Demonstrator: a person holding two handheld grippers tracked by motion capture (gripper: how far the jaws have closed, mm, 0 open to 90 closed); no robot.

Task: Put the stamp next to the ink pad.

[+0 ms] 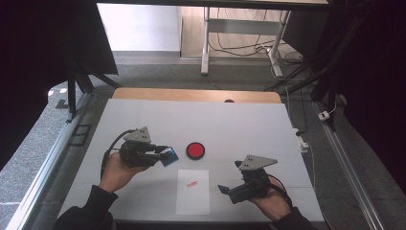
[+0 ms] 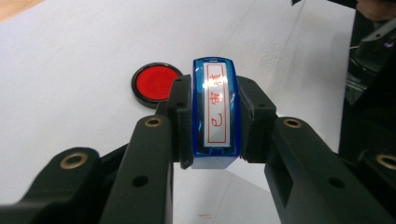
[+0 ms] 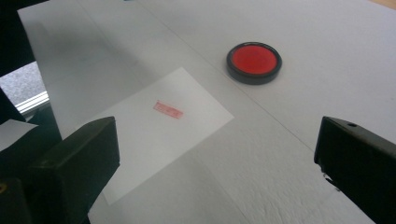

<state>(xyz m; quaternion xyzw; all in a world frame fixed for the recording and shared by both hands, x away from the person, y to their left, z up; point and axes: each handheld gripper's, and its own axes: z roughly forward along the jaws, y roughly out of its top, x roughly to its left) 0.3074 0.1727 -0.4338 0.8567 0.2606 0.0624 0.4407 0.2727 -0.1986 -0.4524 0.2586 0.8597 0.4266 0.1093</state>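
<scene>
My left gripper [image 1: 165,154] is shut on a blue rectangular stamp [image 1: 169,156], held above the table to the left of the ink pad. In the left gripper view the stamp [image 2: 215,112] sits clamped between the two black jaws, its white label with red characters facing the camera. A round red ink pad [image 1: 195,150] in a black case lies mid-table, also seen as the ink pad [image 2: 155,84] and the ink pad [image 3: 254,62]. A white paper sheet [image 1: 193,194] bears a small red stamp mark [image 1: 192,184]. My right gripper [image 1: 226,190] stands open beside the sheet's right edge, nothing between its jaws.
A large white mat [image 1: 239,124] covers the wooden table [image 1: 143,94]. Black curtains flank both sides. A desk frame with cables [image 1: 249,48] stands on the floor beyond the table's far edge.
</scene>
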